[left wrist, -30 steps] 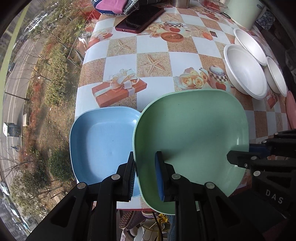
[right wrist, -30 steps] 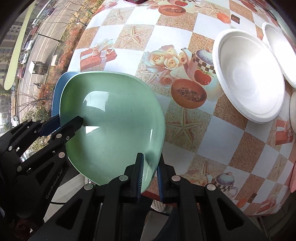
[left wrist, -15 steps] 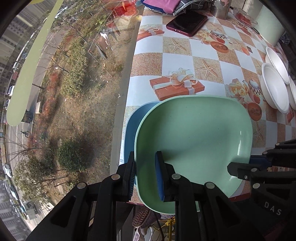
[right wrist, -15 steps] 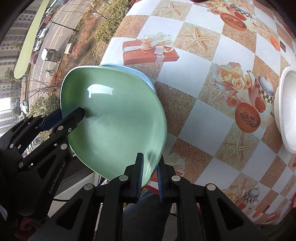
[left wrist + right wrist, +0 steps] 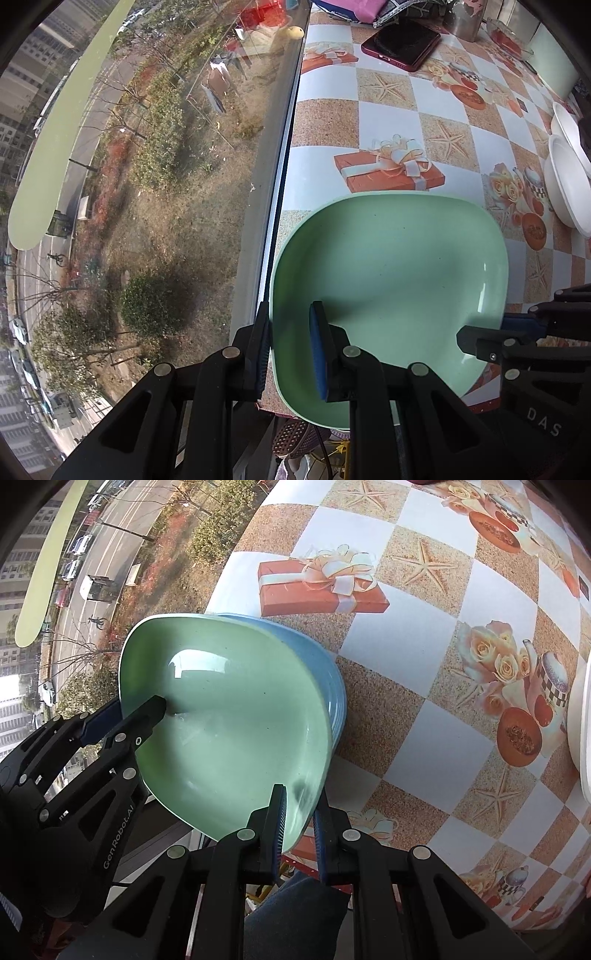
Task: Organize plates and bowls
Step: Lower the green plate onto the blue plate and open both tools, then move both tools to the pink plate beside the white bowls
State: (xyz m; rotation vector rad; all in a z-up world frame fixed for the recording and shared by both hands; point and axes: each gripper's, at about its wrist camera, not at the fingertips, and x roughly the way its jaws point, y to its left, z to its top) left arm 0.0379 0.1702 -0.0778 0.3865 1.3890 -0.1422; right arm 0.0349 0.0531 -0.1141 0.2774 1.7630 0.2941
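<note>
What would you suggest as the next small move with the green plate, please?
Probably open both tools to release it: the green plate already sits over the blue plate, gripped at its rim by the left tool and right tool.

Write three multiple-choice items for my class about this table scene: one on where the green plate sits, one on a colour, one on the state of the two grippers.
1. Where is the green plate?
A. Over the blue plate
B. Inside a white bowl
C. On the phone

2. What colour is the phone's case?
A. Yellow
B. Dark red
C. White

3. How do the left gripper and right gripper stand?
A. Both wide open, clear of everything
B. Only the left grips
C. Both shut on the green plate's rim

Answers: 1 A, blue rim shows just beyond the green edge in the right wrist view. 2 B, its edge is dark red. 3 C, each gripper's pads clamp the rim.
</note>
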